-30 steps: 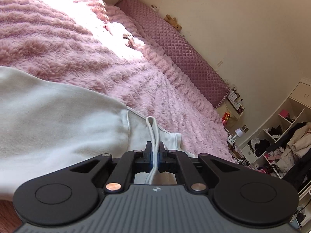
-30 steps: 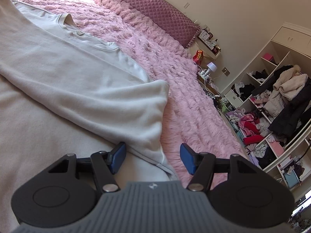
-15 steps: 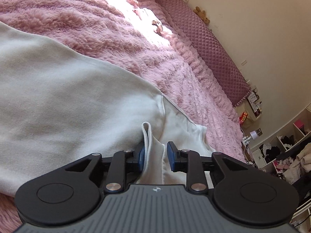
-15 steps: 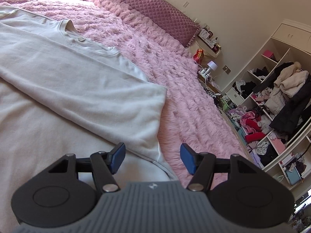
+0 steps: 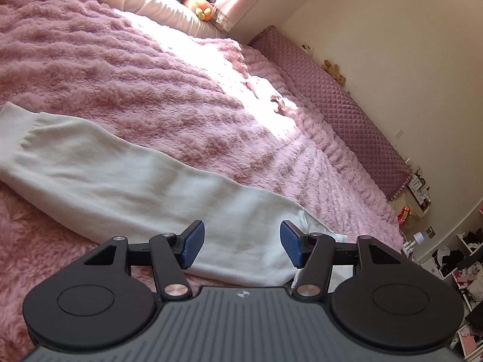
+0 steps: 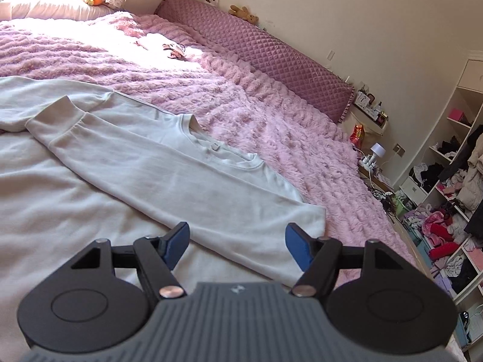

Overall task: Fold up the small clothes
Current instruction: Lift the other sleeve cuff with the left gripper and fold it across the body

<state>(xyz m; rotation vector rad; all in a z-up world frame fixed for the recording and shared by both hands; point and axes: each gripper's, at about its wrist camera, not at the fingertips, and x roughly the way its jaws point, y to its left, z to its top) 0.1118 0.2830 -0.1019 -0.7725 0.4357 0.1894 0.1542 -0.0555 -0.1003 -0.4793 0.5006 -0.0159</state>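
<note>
On a bed covered by a fluffy pink blanket lies a white long-sleeved top, spread flat. Seen from the left wrist, the left claw hangs above the top with its two blue-padded fingers wide apart, gripping nothing. One sleeve runs from just ahead of this claw away to the left, ending in a ribbed cuff near the left edge of the view. Seen from the right wrist, the right claw also has its fingers wide apart and holds nothing. Directly ahead of it, the other sleeve is folded diagonally across the chest of the top, its cuff pointing up and to the left. The round neckline sits beyond that sleeve, toward the far edge of the bed. The folded shoulder edge of the top lies just in front of the right claw's right finger, beside bare pink blanket. A long quilted purple cushion lines the wall behind the bed, with a small teddy bear on top. Open shelves stuffed with clothes stand at far right
</note>
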